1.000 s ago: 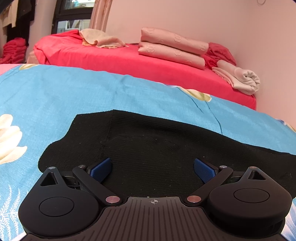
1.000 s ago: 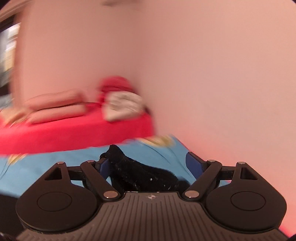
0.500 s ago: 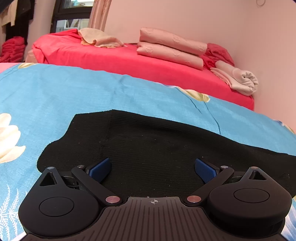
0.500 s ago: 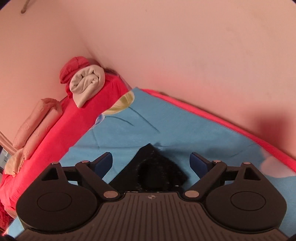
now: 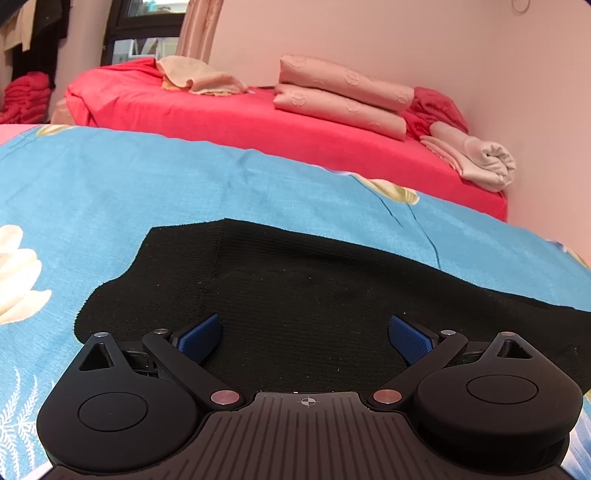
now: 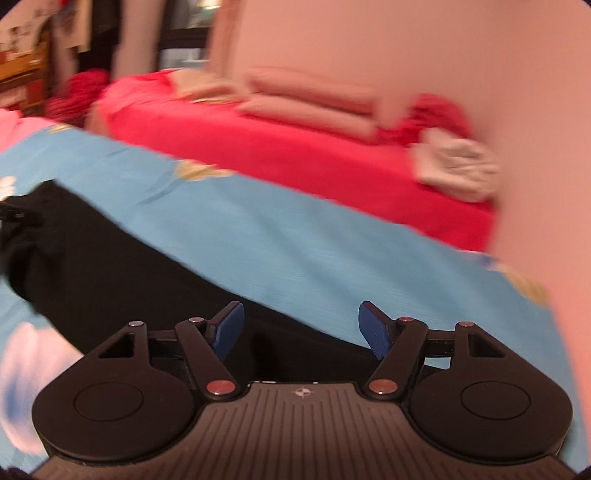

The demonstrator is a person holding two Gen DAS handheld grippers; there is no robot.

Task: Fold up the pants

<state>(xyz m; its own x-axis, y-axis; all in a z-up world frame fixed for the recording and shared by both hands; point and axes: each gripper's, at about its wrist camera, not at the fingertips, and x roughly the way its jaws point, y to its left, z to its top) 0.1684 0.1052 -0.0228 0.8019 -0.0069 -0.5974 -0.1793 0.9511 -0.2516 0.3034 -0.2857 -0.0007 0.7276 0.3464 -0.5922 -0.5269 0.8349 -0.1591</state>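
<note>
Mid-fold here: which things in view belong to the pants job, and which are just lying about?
Job:
black pants
blue floral sheet under them
left tongs, right tongs

Lying about:
folded pink pillows
rolled beige blanket
beige towel
red bed

A blue flowered sheet covers the near bed, and at twelve o'clock beyond it stands a red bed against a plain pink wall. On the red bed lie folded pink bedding, a beige towel and a rolled cloth at two o'clock. A dark window with a pink curtain sits at eleven o'clock.
</note>
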